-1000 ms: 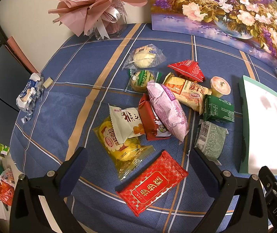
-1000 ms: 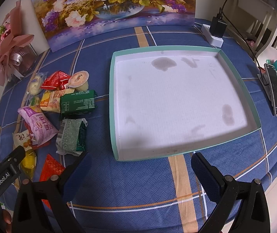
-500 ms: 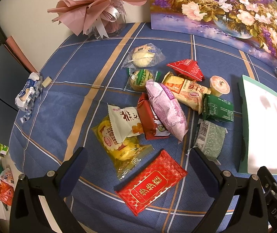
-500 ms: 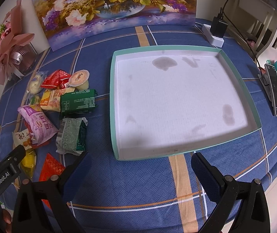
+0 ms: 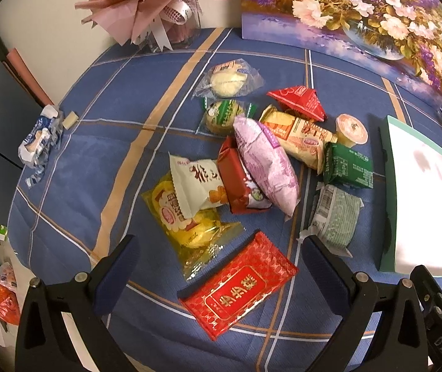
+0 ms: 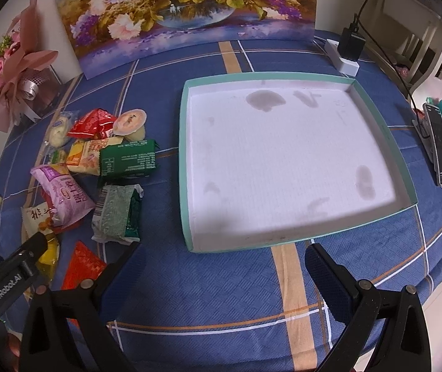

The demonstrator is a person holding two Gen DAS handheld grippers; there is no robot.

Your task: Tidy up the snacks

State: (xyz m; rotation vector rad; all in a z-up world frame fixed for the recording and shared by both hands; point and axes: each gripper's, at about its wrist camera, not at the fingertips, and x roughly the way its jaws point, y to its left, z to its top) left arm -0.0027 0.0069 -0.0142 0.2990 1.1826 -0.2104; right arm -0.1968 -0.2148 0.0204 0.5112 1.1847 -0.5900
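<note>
**Snack pile lay beside a bare tray, both tongs released**

Blue plaid cloth covered the table [image 6: 221,279], with a flower painting [image 6: 183,9] propped at its far edge and a pink bouquet [image 5: 149,3] standing far to the left of it. Ahead of the right tongs [image 6: 224,266] sat the large teal-rimmed tray [image 6: 184,167], its white floor stained in a few spots and holding no snacks. Those tongs hung spread wide above the cloth just short of the tray's near rim, gripping nothing.

Left of the tray lay the snacks in a loose heap. The left tongs [image 5: 217,263] were likewise parted and held nothing, their fingers straddling the near end of the red packet [image 5: 239,285] with gold print, which lay flat on the cloth nearest to them. Beyond it, a purple bag [image 5: 264,164] rested across a dark red pack [image 5: 233,179]; a white pouch [image 5: 196,186] overlapped a yellow clear-wrapped snack [image 5: 186,223] to the left. To the right lay a pale green wrapped bar [image 5: 335,217], and past it a dark green pack [image 5: 348,167]. Farther off were an orange-yellow packet [image 5: 298,133], a red triangular pack [image 5: 298,102], a small jelly cup [image 5: 351,127] and two clear-wrapped round cakes [image 5: 227,80].

At the right table edge sat a white power strip [image 6: 341,59] and a phone [image 6: 438,142].
</note>
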